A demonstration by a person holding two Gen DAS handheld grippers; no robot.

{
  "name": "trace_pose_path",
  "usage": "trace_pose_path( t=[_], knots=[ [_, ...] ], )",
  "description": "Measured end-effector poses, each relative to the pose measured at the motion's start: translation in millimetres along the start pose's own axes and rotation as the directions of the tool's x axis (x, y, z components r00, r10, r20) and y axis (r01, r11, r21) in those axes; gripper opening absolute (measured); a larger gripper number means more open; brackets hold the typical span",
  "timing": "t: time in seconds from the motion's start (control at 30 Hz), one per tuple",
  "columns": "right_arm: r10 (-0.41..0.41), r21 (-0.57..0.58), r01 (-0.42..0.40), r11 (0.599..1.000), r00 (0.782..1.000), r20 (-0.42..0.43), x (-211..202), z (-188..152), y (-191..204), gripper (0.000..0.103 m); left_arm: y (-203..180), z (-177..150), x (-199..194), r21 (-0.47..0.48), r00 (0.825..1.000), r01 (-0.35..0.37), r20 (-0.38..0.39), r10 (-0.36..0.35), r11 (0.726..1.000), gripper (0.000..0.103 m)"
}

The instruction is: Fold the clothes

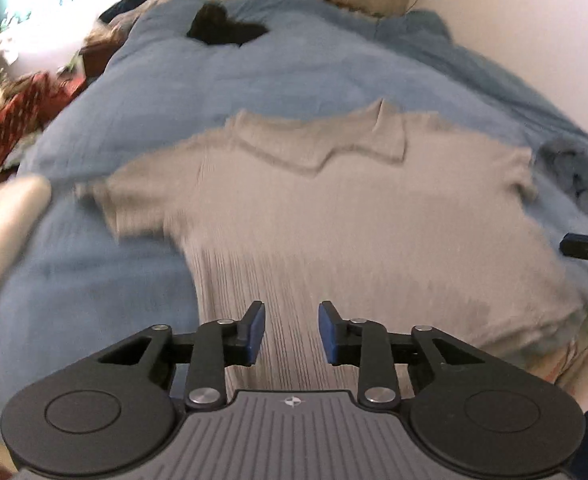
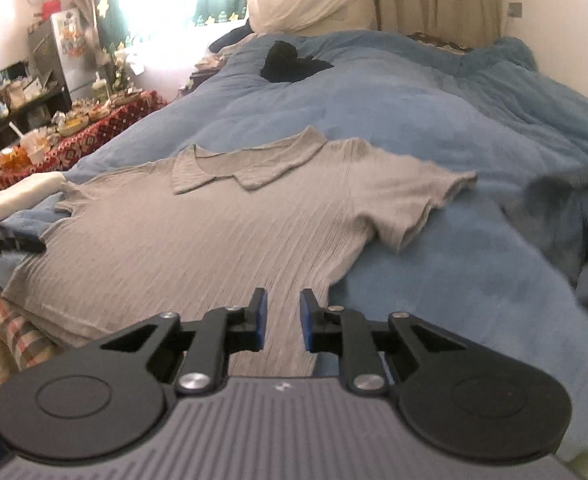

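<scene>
1 grey shirt (image 2: 197, 232), 2 tools, nothing gripped.

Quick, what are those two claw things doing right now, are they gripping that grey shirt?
Left gripper: open, jaws apart over the grey shirt, gripping nothing.
Right gripper: open, narrow gap, nothing between the pads.

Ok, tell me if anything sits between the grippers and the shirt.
Nothing visible does. The grey shirt lies flat on the blue blanket, directly under the left gripper and right gripper, both empty.
</scene>
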State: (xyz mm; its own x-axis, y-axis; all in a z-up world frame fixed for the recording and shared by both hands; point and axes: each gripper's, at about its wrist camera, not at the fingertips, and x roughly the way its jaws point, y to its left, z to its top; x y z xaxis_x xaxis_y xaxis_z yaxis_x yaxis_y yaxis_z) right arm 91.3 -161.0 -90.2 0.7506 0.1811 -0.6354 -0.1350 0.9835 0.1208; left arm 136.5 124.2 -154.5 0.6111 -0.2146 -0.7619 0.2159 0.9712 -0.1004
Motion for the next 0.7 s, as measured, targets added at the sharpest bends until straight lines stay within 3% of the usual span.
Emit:
trace_pose_path(
  t=[0.1,0.2,0.4,0.5,0.7],
  knots=[
    [-0.003,0.035,0.002,0.999,1.000,0.007,4,-19,4,0.019,-9,-22,8,-0.011,1.000,-0.018,-0.012,0.018,1.000,0.028],
    [-0.044,0.004,0.044,0.999,0.999,0.005,14,-37,10,0.019,-21,-38,7,0.052,0.997,-0.081,0.022,0.080,0.995,0.028],
    [-0.080,-0.039,0.079,0.996,0.997,0.000,19,-71,14,0.019,-5,-55,3,0.004,0.997,-0.083,0.011,0.083,0.997,0.029],
    [-0.078,-0.013,0.078,0.997,0.997,0.009,16,-79,11,0.019,5,-65,-3,-0.035,0.997,-0.081,0.012,0.082,0.996,0.028],
    [-0.079,-0.006,0.079,0.997,0.995,0.060,5,-83,8,0.023,-6,-79,-10,0.022,0.991,-0.119,0.064,0.117,0.993,0.031]
  ],
)
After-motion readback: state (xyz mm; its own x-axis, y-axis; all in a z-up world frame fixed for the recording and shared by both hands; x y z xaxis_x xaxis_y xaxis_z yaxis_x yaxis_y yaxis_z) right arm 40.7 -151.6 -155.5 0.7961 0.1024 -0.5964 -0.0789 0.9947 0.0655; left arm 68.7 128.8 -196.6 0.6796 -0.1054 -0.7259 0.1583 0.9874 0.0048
